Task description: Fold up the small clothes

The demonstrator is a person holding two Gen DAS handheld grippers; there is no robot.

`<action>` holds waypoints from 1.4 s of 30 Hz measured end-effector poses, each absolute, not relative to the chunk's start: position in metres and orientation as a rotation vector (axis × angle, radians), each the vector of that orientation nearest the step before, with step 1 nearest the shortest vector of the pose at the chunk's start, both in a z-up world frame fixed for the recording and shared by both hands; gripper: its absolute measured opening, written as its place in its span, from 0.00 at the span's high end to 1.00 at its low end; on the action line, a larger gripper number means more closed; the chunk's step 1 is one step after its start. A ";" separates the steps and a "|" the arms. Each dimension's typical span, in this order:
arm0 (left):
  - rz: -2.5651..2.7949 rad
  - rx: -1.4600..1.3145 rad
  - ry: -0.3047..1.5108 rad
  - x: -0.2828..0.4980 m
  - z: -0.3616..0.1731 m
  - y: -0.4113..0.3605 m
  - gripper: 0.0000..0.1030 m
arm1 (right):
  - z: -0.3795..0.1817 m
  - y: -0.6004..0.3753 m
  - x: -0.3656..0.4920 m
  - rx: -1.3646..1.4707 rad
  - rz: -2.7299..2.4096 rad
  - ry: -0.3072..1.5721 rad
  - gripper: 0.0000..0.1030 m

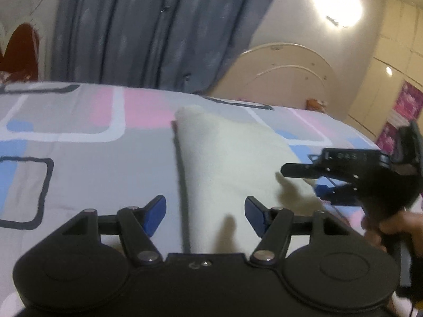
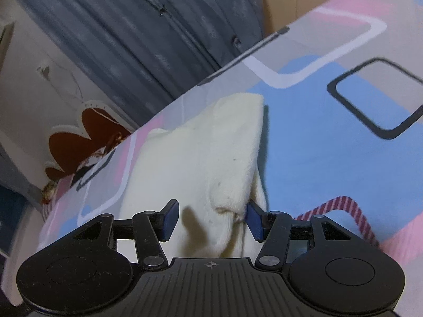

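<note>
My grippers [image 1: 205, 215] are matt black plastic with shiny metal pivots [image 1: 148, 256]. The cream garment [image 2: 211, 158] looks soft, fuzzy knit. The printed bedsheet [image 1: 79, 163] is smooth matt cloth

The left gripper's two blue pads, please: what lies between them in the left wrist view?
The near end of the folded cream garment and a strip of patterned bedsheet lie between the left gripper pads, untouched, jaws open.

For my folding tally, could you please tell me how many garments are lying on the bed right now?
2. A cream-white garment lies mid-bed ahead of both grippers; a maroon striped piece peeks out beside the right gripper, mostly hidden. More may lie out of view.
</note>
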State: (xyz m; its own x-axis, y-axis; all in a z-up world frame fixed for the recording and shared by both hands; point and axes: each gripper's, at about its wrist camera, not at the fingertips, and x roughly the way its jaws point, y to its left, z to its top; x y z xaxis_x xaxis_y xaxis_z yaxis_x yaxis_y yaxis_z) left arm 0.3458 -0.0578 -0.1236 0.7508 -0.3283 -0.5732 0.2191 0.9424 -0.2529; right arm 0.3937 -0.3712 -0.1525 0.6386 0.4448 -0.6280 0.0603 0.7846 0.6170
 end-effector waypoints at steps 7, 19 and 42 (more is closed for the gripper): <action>-0.277 -0.221 0.673 0.369 -0.136 -0.062 0.40 | -0.150 -0.352 0.415 0.509 0.285 0.835 0.79; -0.318 -0.248 0.734 0.380 -0.159 -0.092 0.40 | -0.153 -0.351 0.428 0.127 0.316 0.810 0.82; -0.409 -0.428 0.916 0.359 -0.153 -0.061 0.78 | -0.127 -0.394 0.330 0.565 0.310 0.956 0.87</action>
State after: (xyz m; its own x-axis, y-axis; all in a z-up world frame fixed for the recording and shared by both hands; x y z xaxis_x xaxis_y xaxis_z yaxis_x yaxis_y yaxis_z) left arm 0.3593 -0.0607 -0.1525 0.5450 -0.5099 -0.6655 0.1551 0.8414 -0.5177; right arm 0.3297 -0.3935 -0.1267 0.5489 0.4871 -0.6793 -0.0042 0.8143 0.5805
